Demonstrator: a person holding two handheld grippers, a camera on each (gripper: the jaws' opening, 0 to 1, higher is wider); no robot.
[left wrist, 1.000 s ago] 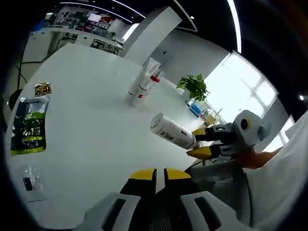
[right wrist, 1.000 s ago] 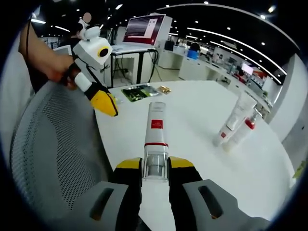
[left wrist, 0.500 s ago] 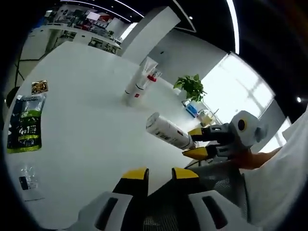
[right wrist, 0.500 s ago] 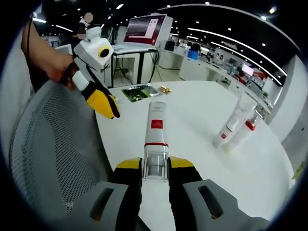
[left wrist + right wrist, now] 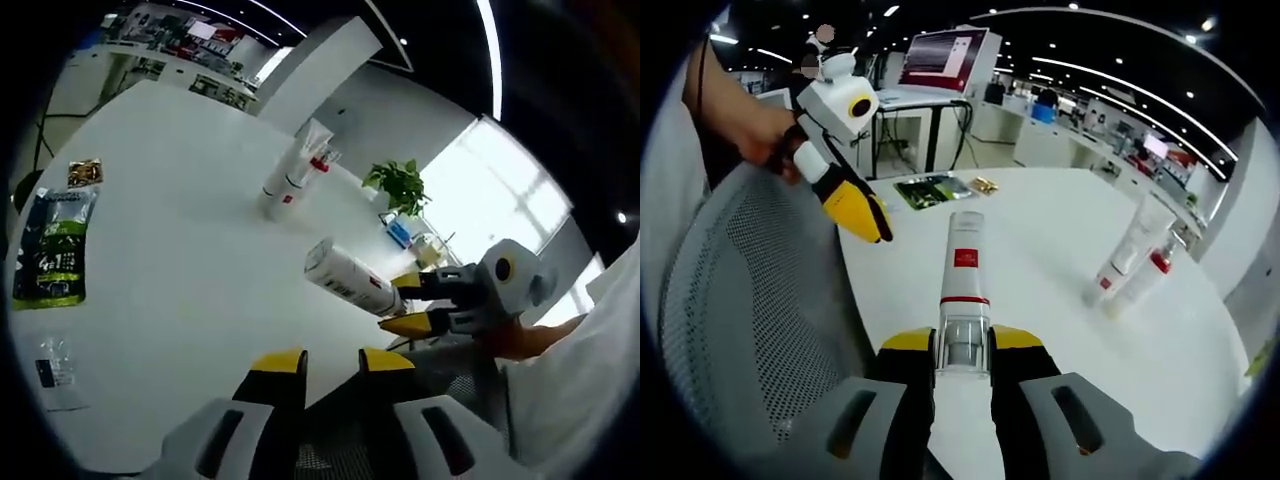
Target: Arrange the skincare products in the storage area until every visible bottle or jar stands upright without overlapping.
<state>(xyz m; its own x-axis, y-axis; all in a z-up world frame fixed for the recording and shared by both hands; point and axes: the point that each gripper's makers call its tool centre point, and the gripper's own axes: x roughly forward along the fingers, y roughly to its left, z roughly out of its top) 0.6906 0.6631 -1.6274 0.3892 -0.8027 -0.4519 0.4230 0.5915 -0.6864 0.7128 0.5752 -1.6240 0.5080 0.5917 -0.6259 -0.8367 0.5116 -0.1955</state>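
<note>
The white cylindrical bottle with a red label and clear cap (image 5: 962,292) is clamped at its cap end by the right gripper (image 5: 961,352), its long axis lying straight ahead over the white table (image 5: 1040,230), apparently not yet touching it, while the nearby left gripper (image 5: 321,361) is held slightly apart on nothing.

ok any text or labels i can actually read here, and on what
None can be read.
White bottle in the right tool: red label patch, print blurred.
Two standing tubes: red marks, too small.
Green packet: white print, blurred.
Small snack packet: too small.
Clear sachet: dark patch, unreadable.
Monitor screen: red, text too small.
</note>
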